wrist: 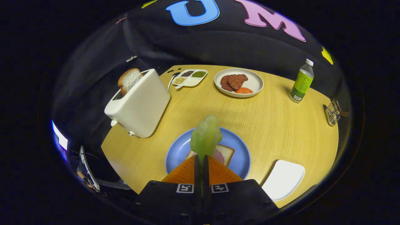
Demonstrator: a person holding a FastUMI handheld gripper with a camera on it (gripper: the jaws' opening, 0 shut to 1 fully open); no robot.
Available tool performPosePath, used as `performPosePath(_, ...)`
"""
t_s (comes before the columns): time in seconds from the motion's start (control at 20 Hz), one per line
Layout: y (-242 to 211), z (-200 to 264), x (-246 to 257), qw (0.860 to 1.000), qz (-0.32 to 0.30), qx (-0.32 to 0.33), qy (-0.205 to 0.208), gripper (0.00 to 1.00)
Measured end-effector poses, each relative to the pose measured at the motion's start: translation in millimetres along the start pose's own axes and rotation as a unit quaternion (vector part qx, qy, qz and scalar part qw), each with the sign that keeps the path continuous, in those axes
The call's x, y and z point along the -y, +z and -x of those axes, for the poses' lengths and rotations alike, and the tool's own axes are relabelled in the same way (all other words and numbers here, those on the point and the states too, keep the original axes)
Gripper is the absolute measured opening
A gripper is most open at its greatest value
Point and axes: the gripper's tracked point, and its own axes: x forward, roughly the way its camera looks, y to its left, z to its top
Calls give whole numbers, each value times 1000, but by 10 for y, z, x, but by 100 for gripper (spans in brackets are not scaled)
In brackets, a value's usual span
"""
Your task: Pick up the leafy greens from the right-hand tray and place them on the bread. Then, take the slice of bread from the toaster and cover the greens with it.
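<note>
The gripper (201, 159) has its two fingers drawn nearly together, clamped on the lower end of the leafy greens (206, 136). The greens stand up out of the fingertips — their long axis runs straight ahead along the fingers, with the ruffled top pointing away from the gripper toward the middle of the table (275, 122). They appear blurred, so the leaf edges are hard to make out.

Directly beneath and just beyond the fingertips lies a blue plate (178, 150), and on it a slice of bread (226, 151) with something pink on top, partly hidden by the greens and the fingers. The greens are held above this bread, and whether they touch it cannot be told.

To the left of the plate stands a white toaster (139, 104), tilted in the fisheye view, with a second slice of bread (128, 79) sticking up from its slot. Beyond the plate, at the far side of the table, sit a small divided dish (195, 82) holding beans or seeds and a round white plate (254, 82) with dark meat patties (233, 82) and a tomato slice (243, 90).

A white tray (282, 179) lies to the right of the fingers, near the blue plate — its surface is bare. Farther right stand a green bottle (301, 82) and, at the table's edge, a small wire rack (333, 111).
</note>
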Motion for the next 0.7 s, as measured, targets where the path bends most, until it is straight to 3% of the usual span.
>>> performPosePath(0.2, -125, -184, 11, 999, 15, -29, -5, 7)
performPosePath(0.3, -147, -237, 26, 999, 17, -34, -11, 16)
performPosePath(0.5, -138, -258, 117, 999, 25, -33, -27, 46)
performPosePath(0.55, -151, -259, 129, 999, 25, -36, -29, 64)
performPosePath(0.65, -126, -237, 162, 999, 28, -29, -36, 78)
performPosePath(0.7, -108, -226, 176, 998, 30, -25, -39, 79)
